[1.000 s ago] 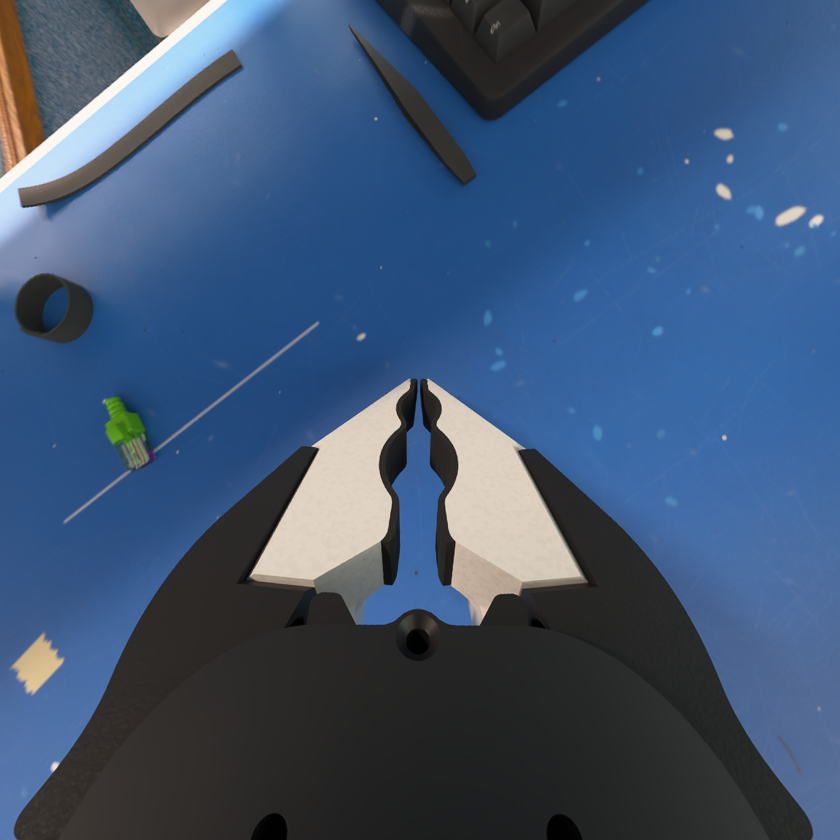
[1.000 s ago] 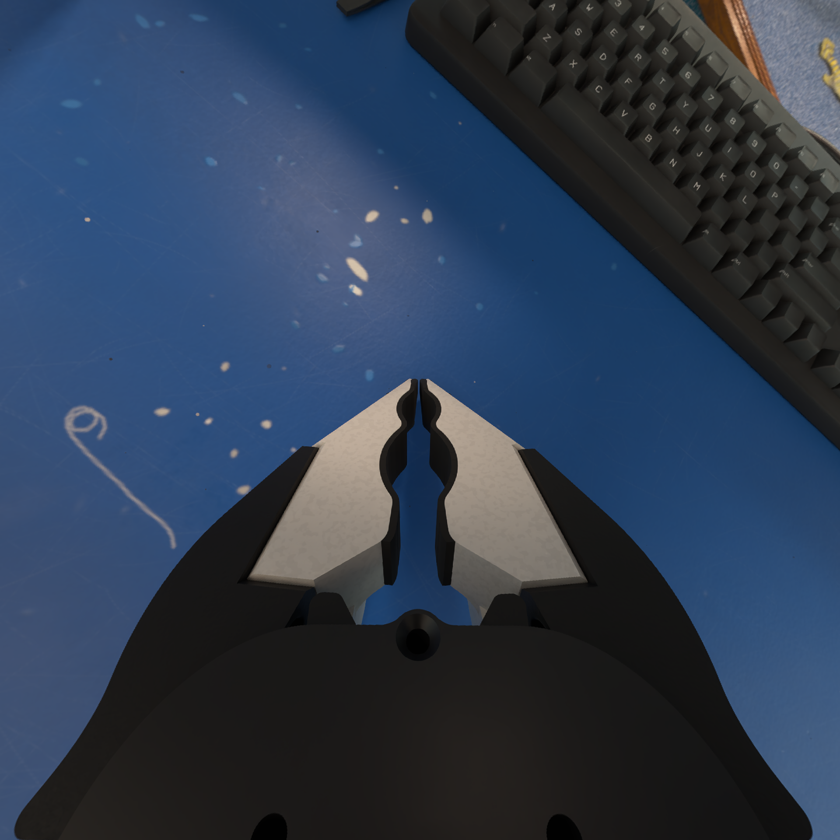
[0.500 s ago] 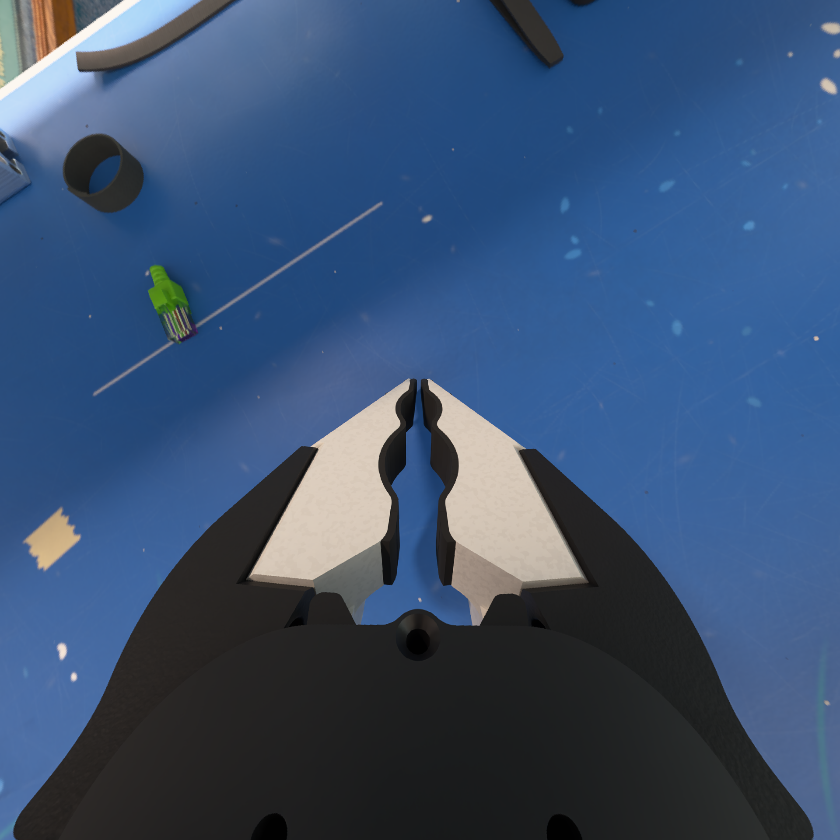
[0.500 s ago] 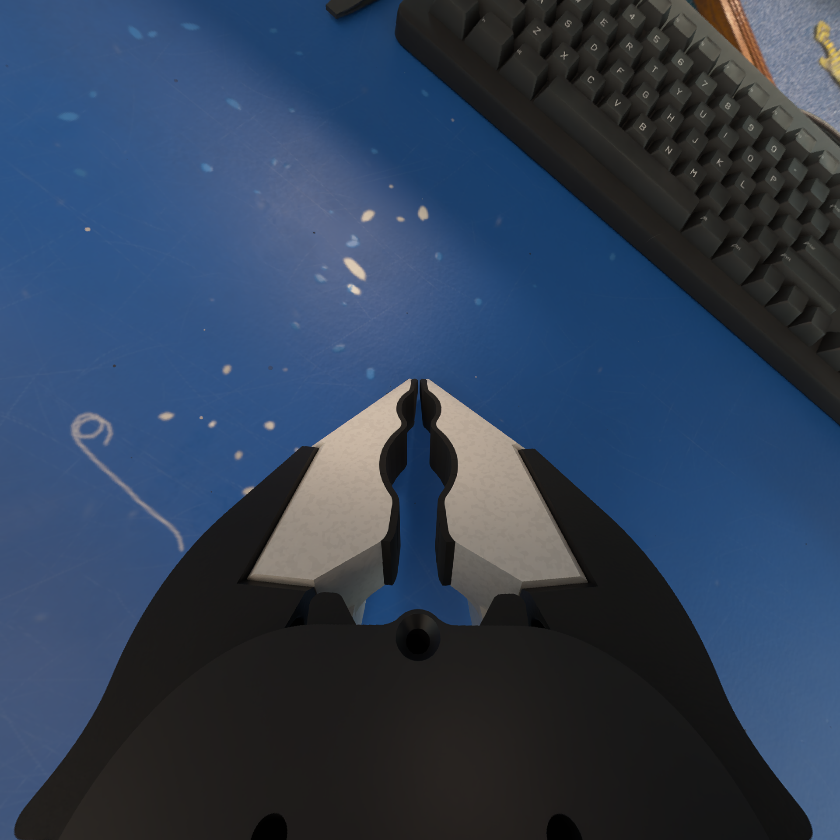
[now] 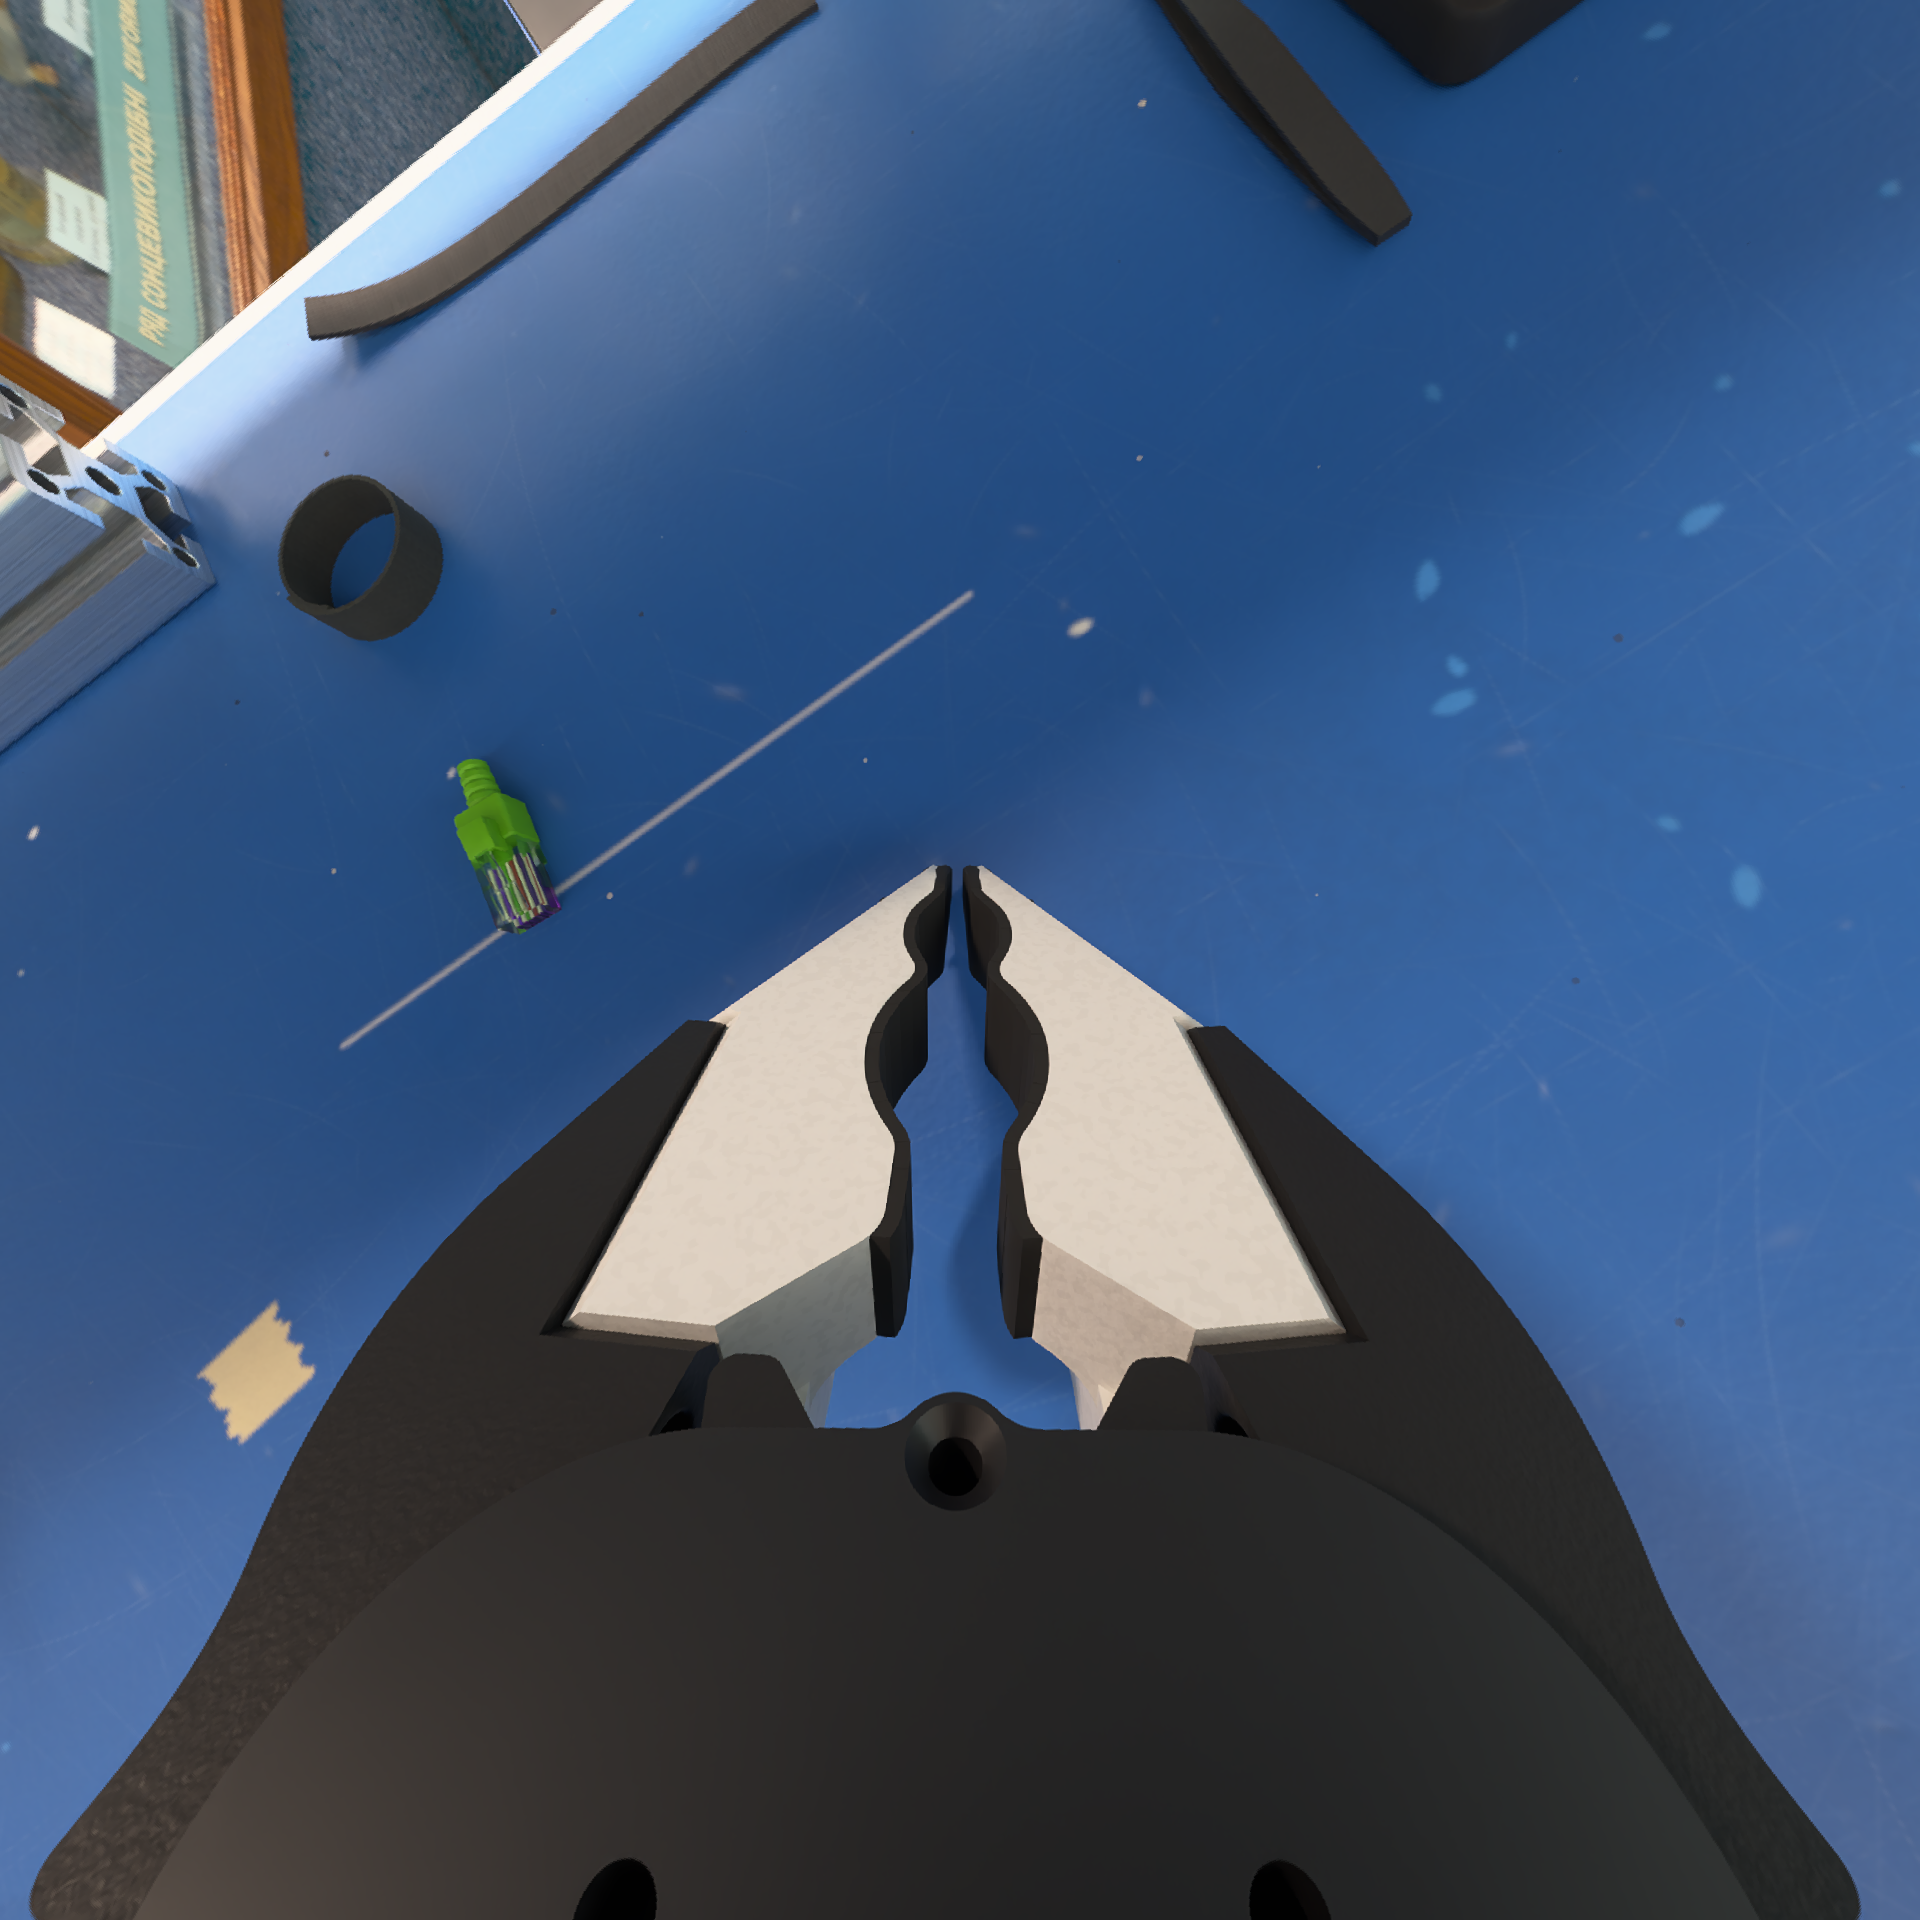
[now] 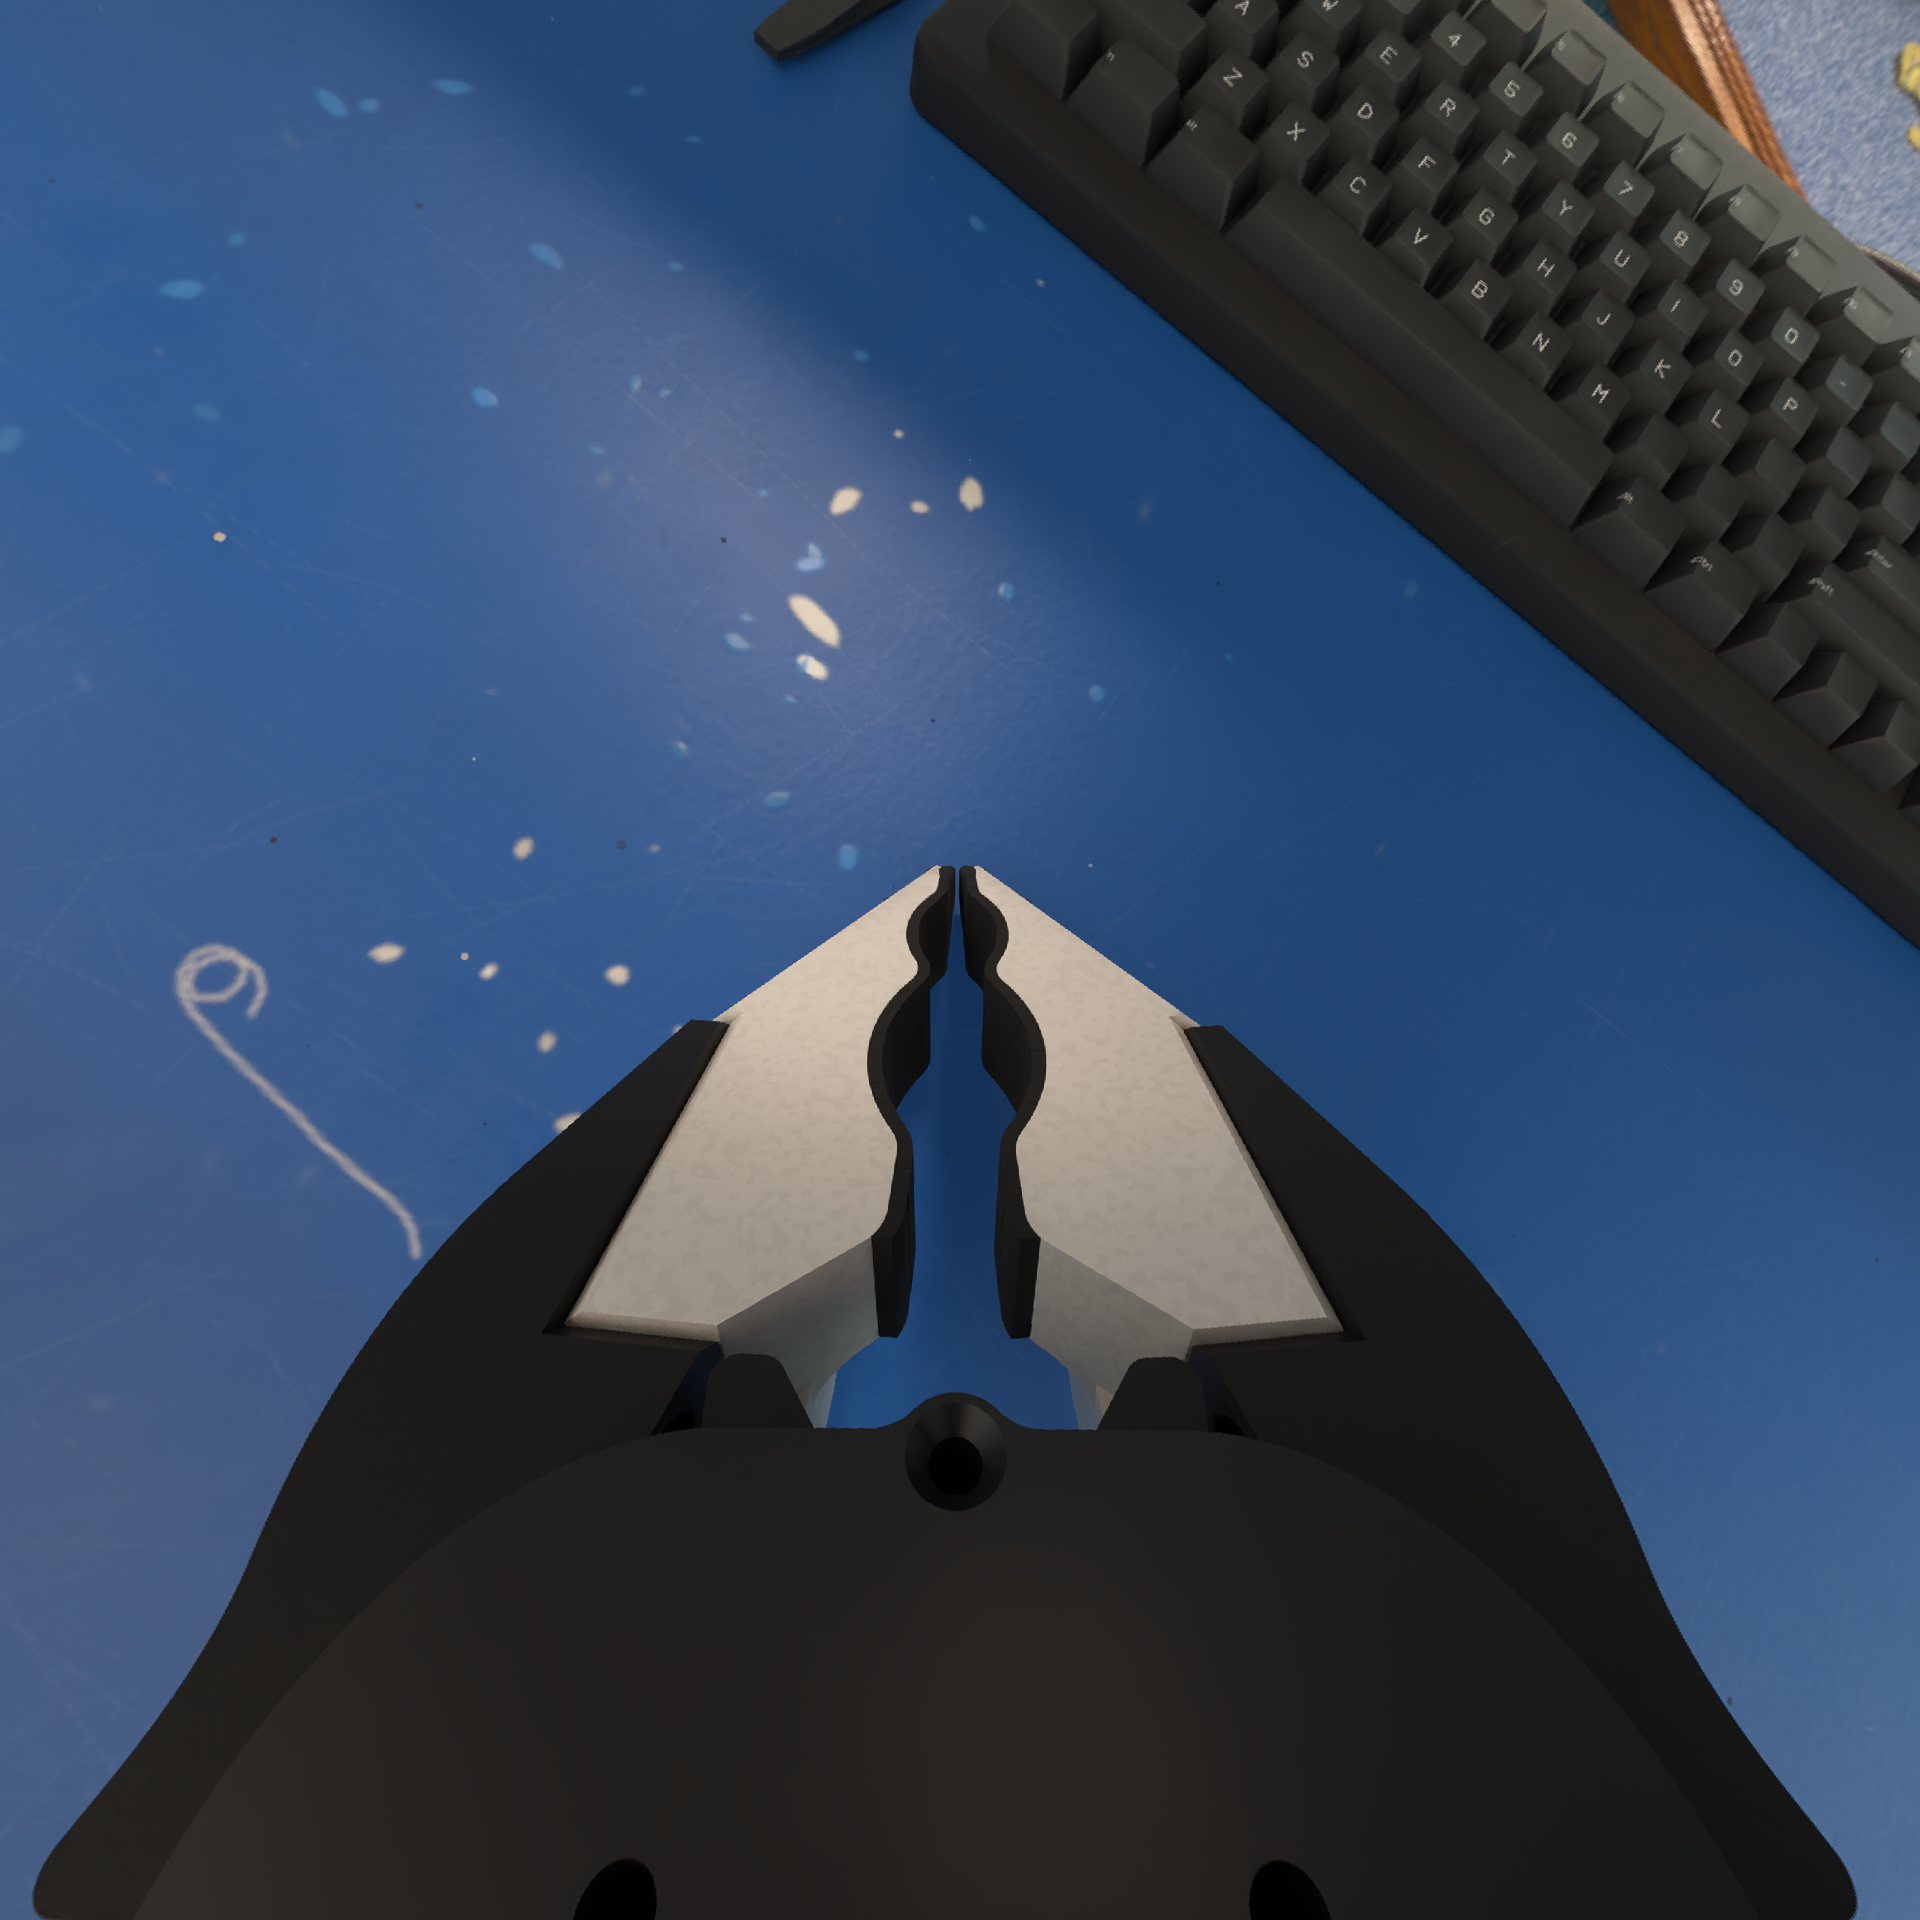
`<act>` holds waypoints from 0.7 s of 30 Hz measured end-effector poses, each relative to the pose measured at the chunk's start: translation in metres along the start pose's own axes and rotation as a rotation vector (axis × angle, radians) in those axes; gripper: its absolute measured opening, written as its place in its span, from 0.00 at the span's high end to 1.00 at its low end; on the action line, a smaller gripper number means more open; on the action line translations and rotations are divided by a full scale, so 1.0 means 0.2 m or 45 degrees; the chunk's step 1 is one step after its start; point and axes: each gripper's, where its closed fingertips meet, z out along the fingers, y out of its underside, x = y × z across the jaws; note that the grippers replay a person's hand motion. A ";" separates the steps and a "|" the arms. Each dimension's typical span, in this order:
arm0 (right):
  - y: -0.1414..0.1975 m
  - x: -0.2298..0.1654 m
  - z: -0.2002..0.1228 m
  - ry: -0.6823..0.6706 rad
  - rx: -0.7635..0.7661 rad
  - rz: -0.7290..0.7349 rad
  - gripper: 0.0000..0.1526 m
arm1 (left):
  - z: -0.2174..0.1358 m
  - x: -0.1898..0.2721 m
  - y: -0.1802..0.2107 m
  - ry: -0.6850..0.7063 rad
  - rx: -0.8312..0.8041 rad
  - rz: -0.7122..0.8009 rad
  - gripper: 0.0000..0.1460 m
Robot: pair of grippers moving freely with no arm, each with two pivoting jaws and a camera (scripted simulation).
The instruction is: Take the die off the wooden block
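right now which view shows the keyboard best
The right wrist view: the black keyboard runs along its upper right with rows of keys plain. The left wrist view catches only a dark corner at the top edge.

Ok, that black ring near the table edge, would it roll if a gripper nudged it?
Probably not: the black ring seems to stand on its flat end, so it would likely slide over the blue table. Tipped onto its side, it could roll. It looks hollow, thin-walled, likely light.
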 end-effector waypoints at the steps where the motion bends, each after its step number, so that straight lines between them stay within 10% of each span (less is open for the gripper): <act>1: 0.00 0.00 0.00 -0.001 -0.002 0.006 1.00 | 0.00 0.00 0.00 0.002 0.003 -0.004 0.99; 6: -0.03 0.01 -0.05 -0.040 -0.011 0.005 0.99 | -0.11 0.01 -0.05 -0.024 0.042 -0.082 0.92; 11: -0.05 0.03 -0.44 -0.186 0.221 0.193 0.86 | -0.42 0.18 -0.07 0.080 0.290 -0.236 0.81; 16: 0.28 -0.08 -0.82 -0.387 0.287 0.502 0.83 | -0.58 0.38 0.06 0.323 0.534 -0.429 0.81; 21: 0.63 -0.28 -0.96 -0.351 0.145 0.396 0.81 | -0.62 0.47 0.03 0.528 0.544 -0.481 0.81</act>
